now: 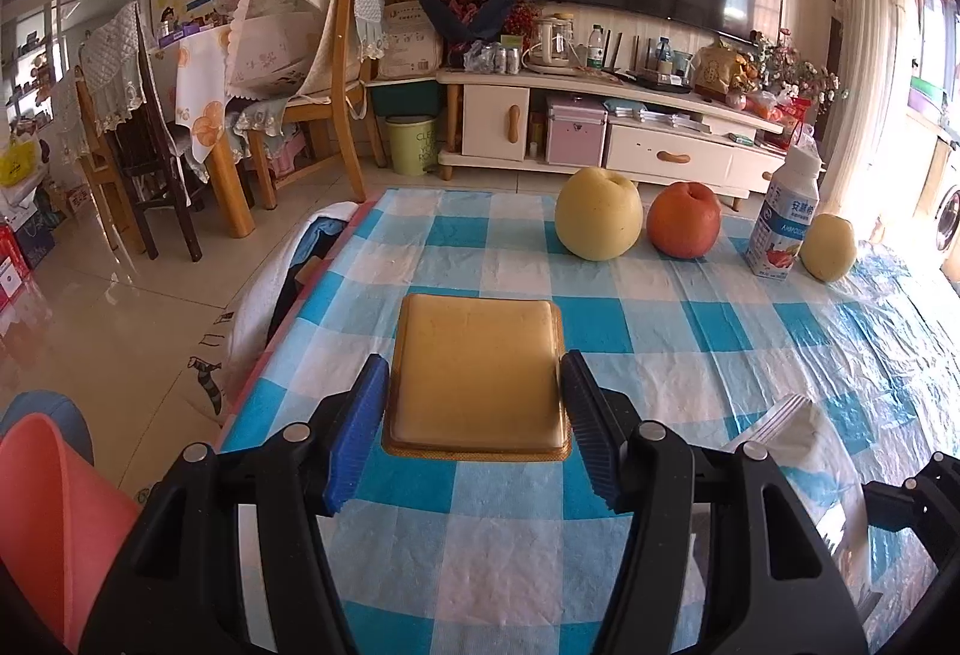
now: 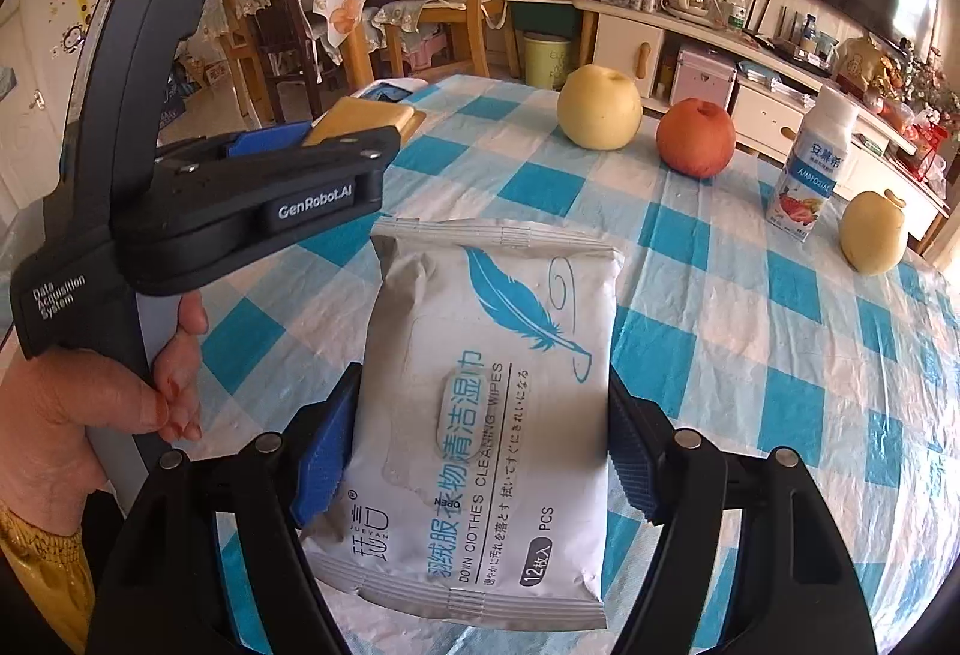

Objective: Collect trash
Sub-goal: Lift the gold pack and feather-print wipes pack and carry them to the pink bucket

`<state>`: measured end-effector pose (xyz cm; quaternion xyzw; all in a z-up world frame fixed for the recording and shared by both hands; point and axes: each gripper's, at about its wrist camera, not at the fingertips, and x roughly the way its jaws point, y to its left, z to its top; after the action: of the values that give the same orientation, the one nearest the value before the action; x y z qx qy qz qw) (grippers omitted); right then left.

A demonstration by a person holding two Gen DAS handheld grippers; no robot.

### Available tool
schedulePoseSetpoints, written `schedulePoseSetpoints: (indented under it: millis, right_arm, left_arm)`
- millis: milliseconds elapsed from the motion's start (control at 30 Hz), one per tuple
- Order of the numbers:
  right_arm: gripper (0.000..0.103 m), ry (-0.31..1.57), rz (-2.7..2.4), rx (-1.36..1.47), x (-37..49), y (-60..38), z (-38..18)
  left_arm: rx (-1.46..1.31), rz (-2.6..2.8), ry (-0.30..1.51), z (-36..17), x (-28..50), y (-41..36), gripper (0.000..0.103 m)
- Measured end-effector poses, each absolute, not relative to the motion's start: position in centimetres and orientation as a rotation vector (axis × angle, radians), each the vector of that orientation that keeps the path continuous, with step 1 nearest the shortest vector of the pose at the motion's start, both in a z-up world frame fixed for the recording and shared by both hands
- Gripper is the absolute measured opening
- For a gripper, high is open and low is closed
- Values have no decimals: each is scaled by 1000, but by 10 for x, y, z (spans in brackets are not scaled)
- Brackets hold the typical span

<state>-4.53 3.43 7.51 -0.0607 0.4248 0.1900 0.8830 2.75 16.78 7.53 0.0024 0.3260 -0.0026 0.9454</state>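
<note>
Fingers [image 2: 480, 451] clamping wipes pack [image 2: 480, 415], others [image 1: 474, 415] clamping yellow tray [image 1: 474, 373], above checkered tablecloth [image 1: 660, 331].

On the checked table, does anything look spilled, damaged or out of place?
Nothing looks spilled or broken. The fruits and the yogurt bottle stand upright in a row. Only the plastic table cover is wrinkled.
</note>
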Motion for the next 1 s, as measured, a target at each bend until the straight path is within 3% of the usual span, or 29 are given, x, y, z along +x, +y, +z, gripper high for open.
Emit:
schedulePoseSetpoints:
  millis: [1000]
  right_arm:
    - [74,680,497,-117,-99,83,171]
  left_arm:
    - [-107,185,575,109,-61,243,60]
